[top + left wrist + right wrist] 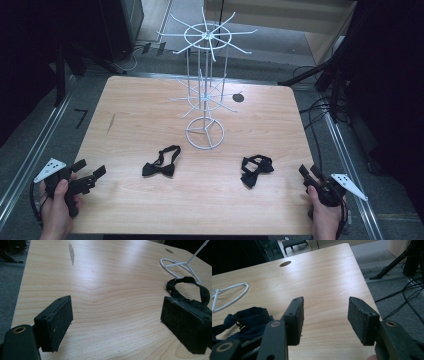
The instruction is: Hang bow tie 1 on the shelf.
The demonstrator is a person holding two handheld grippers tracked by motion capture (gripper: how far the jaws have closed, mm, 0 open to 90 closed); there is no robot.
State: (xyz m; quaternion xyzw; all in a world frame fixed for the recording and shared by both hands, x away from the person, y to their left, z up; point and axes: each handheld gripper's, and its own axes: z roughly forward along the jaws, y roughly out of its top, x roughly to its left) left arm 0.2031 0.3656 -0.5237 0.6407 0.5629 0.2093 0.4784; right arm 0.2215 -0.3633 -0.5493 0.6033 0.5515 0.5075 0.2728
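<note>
Two black bow ties [160,164] [255,170], straps looped

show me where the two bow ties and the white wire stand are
left bow tie [160,165], high view, on its knot.
right bow tie [255,170], high view, on its folded middle.
white wire stand [205,133], high view, on its round base ring.
</note>
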